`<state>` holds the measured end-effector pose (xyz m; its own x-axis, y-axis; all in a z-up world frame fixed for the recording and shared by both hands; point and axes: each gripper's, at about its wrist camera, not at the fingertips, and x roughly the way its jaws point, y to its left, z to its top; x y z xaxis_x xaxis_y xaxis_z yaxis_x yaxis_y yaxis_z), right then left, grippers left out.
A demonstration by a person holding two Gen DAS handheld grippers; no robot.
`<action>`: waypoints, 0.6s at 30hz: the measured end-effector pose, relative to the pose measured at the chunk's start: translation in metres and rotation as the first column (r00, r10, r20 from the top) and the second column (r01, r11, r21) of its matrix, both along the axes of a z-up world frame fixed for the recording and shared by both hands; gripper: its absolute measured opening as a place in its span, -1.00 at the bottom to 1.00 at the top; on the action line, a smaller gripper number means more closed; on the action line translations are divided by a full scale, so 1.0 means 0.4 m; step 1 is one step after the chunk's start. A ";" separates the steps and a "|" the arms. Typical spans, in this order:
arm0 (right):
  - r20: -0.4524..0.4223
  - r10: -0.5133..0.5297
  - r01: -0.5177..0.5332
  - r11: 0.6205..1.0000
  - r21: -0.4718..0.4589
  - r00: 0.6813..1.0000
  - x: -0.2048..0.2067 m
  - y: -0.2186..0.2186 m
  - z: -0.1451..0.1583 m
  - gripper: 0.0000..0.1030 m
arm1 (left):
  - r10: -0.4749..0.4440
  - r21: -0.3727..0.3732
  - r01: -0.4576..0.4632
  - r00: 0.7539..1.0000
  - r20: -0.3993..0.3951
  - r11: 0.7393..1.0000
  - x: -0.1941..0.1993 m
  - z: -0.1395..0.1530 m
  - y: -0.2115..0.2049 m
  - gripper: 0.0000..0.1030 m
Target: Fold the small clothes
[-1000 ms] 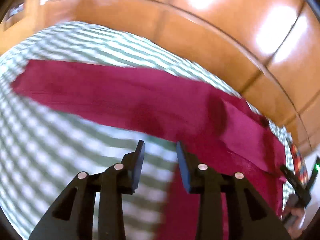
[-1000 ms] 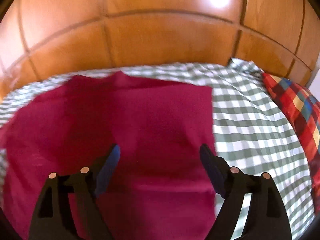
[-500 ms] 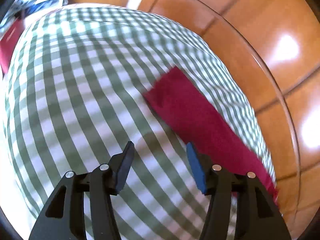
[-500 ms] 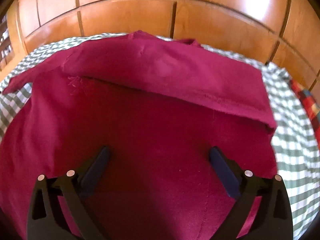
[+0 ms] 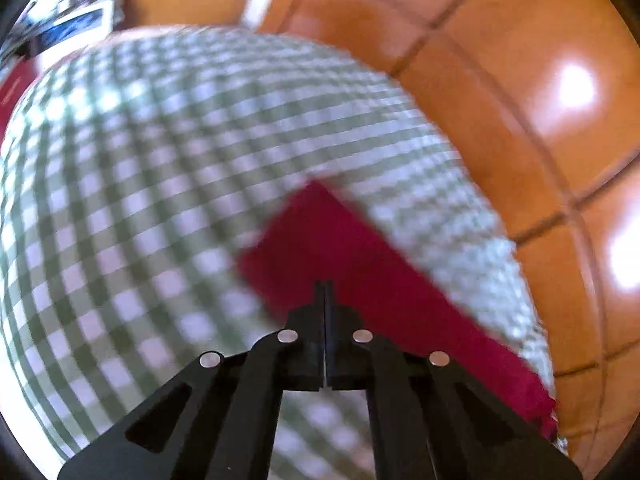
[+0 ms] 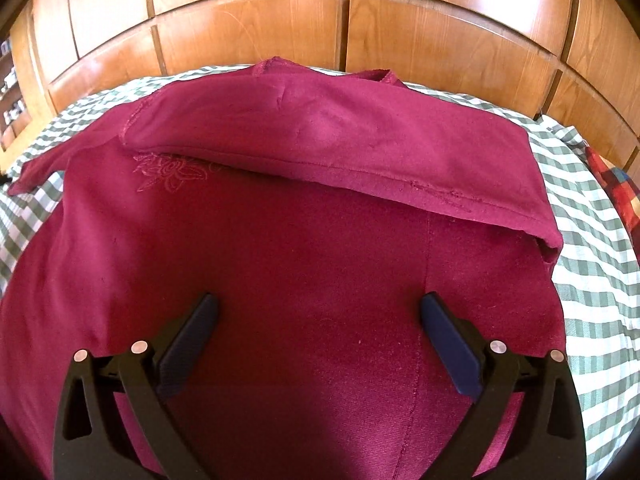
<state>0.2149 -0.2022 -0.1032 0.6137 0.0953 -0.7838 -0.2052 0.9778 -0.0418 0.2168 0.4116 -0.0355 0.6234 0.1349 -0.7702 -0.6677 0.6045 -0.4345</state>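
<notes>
Since a second ago my left view has swung off the wide red spread and onto mostly checked bedding, and the left gripper (image 5: 324, 286) has gone from parted to pressed together. Its fingers meet in a thin dark line right at the near edge of the red garment (image 5: 360, 264). This view is smeared with motion blur, so I can't tell whether any cloth is actually caught between them or whether the tips only sit in front of the fabric. Only a pointed corner and a strip of the garment show here, running off toward the lower right, where it is cut off by the lens rim.

Over on my right camera things are sharp. The right gripper (image 6: 320, 312) stands with its fingers (image 6: 192, 340) spread wide, nothing between them, hanging over the lower body of the garment, which has come much closer than a second ago. The garment lies flat on the green-and-white checked sheet (image 6: 580, 280), with its far part folded over toward me as a thick flap. A faint stitched flower (image 6: 170, 172) peeks out half-hidden under that flap's edge. At the right edge a red plaid pillow (image 6: 616, 188) is mostly cut off. Wooden panels (image 6: 248, 24) fill the background. No containers in either view.
</notes>
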 end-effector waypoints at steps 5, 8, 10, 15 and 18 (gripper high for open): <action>0.001 0.000 0.000 1.000 0.002 1.000 0.001 -0.001 0.001 0.94 | -0.237 0.102 0.222 0.955 0.178 0.970 0.043 0.164 -0.207 -1.00; 0.003 0.000 0.000 1.000 0.007 1.000 0.000 -0.004 0.002 0.94 | -0.374 0.202 0.333 0.901 0.220 0.921 0.064 0.243 -0.361 -1.00; 0.004 0.000 0.000 1.000 0.012 1.000 0.000 -0.006 0.002 0.94 | -0.431 0.215 0.388 0.875 0.219 0.896 0.081 0.258 -0.439 -1.00; 0.006 0.000 0.000 1.000 0.021 1.000 -0.001 -0.007 0.003 0.94 | -0.407 0.149 0.385 0.900 0.160 0.911 0.068 0.185 -0.481 -0.37; 0.008 -0.001 0.001 1.000 0.023 1.000 -0.002 -0.007 0.003 0.94 | -0.286 0.097 0.276 0.952 0.111 0.956 0.029 0.117 -0.385 -0.31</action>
